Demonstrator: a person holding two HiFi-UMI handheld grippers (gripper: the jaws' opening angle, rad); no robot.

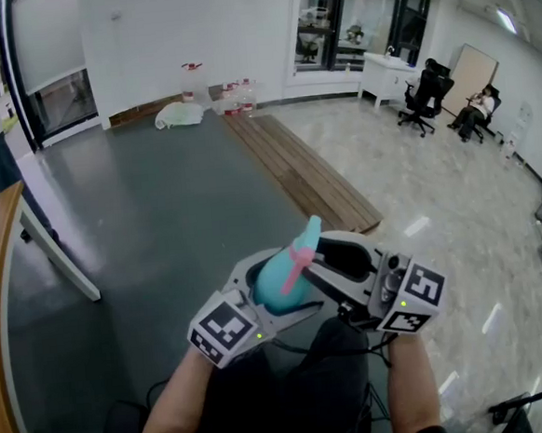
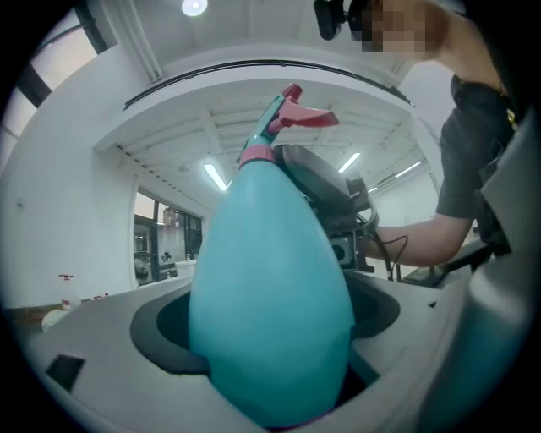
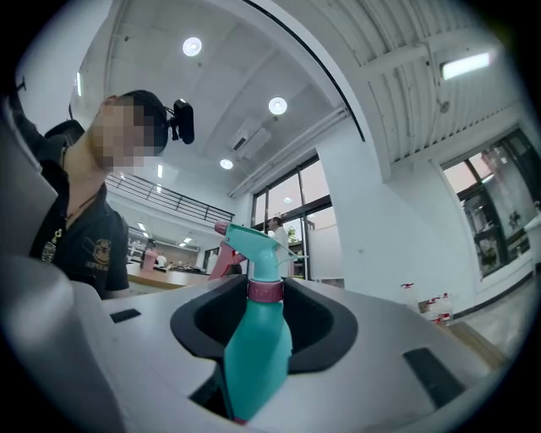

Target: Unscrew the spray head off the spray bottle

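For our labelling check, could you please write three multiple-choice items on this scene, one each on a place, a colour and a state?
1. Where is the spray bottle?
A on the floor
B in the left gripper
C on a desk

2. What colour is the ring under the spray head?
A yellow
B black
C pink

3. The spray head is:
A on the bottle
B lying apart from it
C missing

Key:
1 B, the left gripper view shows the body filling that gripper's jaws.
2 C, the ring shows pink against the teal body.
3 A, the head sits on the neck above the ring.
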